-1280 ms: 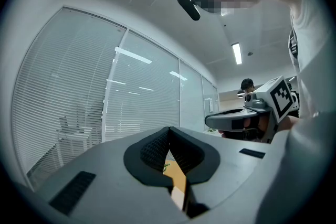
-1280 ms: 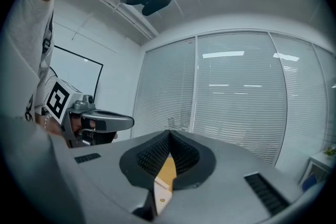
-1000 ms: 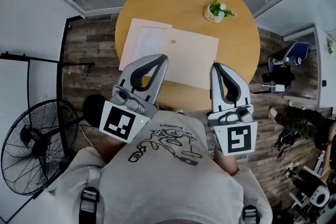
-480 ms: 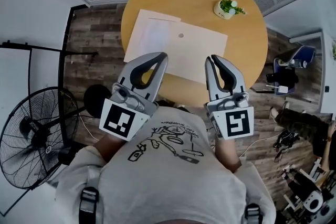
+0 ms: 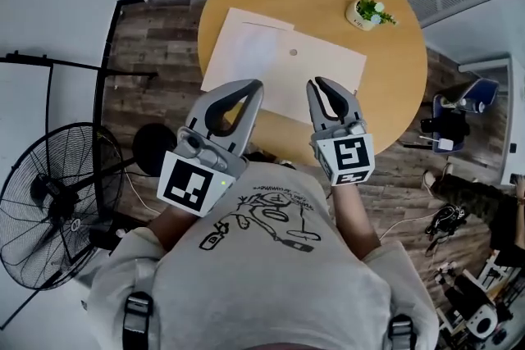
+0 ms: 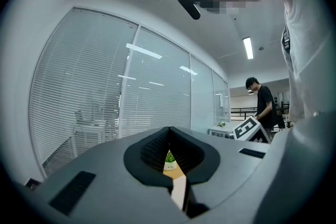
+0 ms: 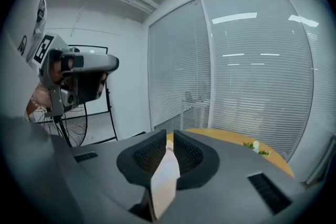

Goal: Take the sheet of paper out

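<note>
Hovering at beige folder's [image 5: 332, 65] near edge, frame centre: left tool [image 5: 255, 86] shut, empty; right tool [image 5: 319, 84] just cracked open, empty; sheet of paper [image 5: 242, 52] jutting upper left.

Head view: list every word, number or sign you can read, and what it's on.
Shirt: a curved line of print over the drawing, too small to read.
Left cube, right cube: black-and-white marker squares, no words.
No other text is legible.

Left gripper [image 5: 253, 84] level, jaws together, right gripper [image 5: 317, 83] tilted down, jaws just opening slightly, empty.
</note>
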Available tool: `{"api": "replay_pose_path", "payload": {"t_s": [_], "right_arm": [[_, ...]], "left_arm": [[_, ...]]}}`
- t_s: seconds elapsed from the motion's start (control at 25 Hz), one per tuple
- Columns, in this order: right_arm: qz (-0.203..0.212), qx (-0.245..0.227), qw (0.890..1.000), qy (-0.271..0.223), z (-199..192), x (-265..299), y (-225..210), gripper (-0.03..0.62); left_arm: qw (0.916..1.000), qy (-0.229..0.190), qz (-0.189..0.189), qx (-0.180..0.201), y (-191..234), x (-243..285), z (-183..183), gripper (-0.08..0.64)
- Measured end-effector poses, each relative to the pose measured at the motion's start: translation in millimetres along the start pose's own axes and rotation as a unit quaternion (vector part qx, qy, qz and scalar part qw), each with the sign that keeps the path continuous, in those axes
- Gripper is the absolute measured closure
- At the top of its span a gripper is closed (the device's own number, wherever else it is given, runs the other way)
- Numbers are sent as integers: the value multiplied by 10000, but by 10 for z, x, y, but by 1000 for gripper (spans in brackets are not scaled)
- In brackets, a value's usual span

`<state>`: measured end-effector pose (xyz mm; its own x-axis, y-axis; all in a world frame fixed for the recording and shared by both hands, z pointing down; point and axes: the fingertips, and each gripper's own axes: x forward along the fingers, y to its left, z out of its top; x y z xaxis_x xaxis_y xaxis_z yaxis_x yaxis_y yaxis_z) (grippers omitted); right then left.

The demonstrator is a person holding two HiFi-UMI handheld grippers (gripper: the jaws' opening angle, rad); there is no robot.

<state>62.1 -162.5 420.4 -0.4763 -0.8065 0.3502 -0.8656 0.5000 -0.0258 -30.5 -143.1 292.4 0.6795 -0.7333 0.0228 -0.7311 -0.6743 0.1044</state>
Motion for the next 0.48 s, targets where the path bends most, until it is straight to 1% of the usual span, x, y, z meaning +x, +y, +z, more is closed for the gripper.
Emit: {"api": "replay_pose_path", "payload": {"t_s": [0.32,0.48], "right_arm": [[206,90,9983,540,-622,564,88,532],[291,239,9963,775,-929,819,108,528]], "left_arm": [[9998,3,175,-2,258,-110,-20,540],[9997,-4,243,-22,372,-123,-41,539]]}}
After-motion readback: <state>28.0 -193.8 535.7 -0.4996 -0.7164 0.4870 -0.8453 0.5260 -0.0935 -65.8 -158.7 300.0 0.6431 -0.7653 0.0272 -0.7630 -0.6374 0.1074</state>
